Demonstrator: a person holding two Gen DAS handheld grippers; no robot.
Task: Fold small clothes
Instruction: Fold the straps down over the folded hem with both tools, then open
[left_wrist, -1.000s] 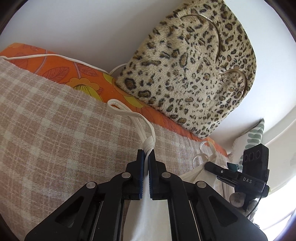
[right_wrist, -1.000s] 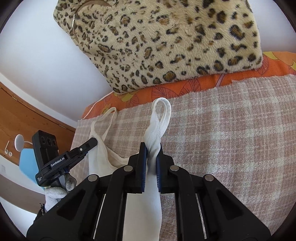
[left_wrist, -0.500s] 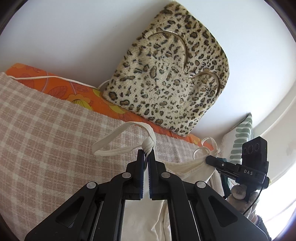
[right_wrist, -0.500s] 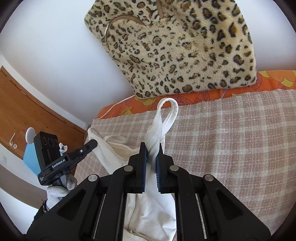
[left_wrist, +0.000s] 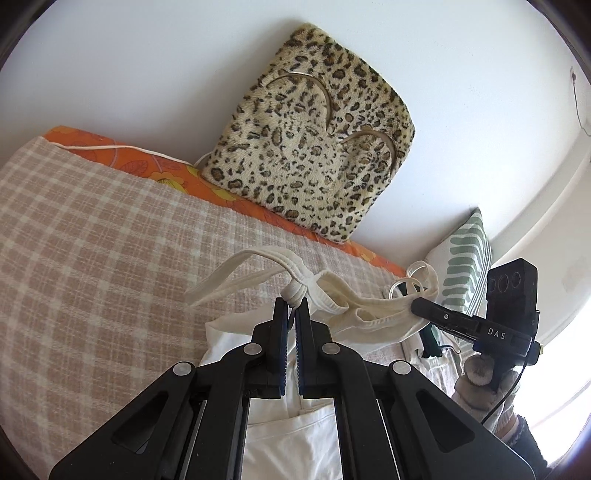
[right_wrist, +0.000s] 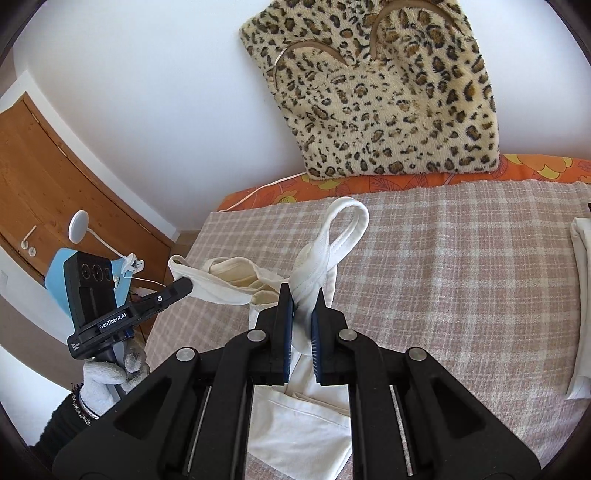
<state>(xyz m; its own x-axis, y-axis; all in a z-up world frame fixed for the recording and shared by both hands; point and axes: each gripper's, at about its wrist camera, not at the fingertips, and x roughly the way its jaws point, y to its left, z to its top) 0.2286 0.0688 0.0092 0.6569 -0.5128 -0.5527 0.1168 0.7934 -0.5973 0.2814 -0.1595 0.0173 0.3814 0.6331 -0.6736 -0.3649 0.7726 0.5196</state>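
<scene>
Above the checked blanket, the white top is held up by its straps: the left gripper and the right gripper are each clamped on one. Only in the right view, folded cloth is seen at the blanket's right edge; around the top the blanket is free.

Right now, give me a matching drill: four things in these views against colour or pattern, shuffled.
Things:
1. cushion
2. blanket
3. top
4. door

Looks:
A. brown wood
B. white
C. leopard spots
D. beige checks

Pairs: 1-C, 2-D, 3-B, 4-A
</scene>
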